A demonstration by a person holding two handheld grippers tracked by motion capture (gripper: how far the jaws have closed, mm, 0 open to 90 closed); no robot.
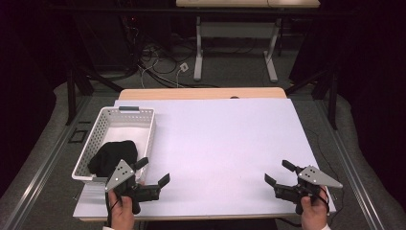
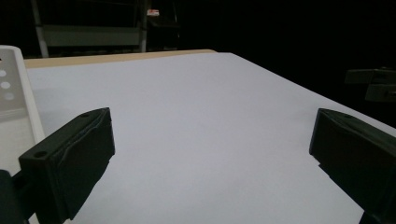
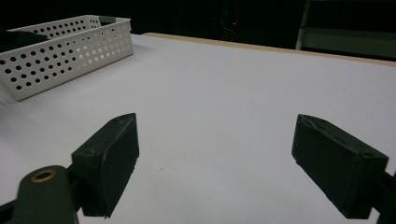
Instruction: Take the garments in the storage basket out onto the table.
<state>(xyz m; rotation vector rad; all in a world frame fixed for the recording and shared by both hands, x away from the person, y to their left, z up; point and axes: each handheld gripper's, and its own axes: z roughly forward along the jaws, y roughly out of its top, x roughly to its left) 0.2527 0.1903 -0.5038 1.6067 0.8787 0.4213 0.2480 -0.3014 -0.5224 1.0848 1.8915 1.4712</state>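
Lying in the white basket — a black cloth.

High view looking down from above, two low close views skimming the table, sharing basket

1 basket, 1 black cloth, 2 grippers.

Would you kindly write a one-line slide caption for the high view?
Two hand-held grippers, left gripper and right gripper, open over a white table beside a perforated basket holding a black cloth.
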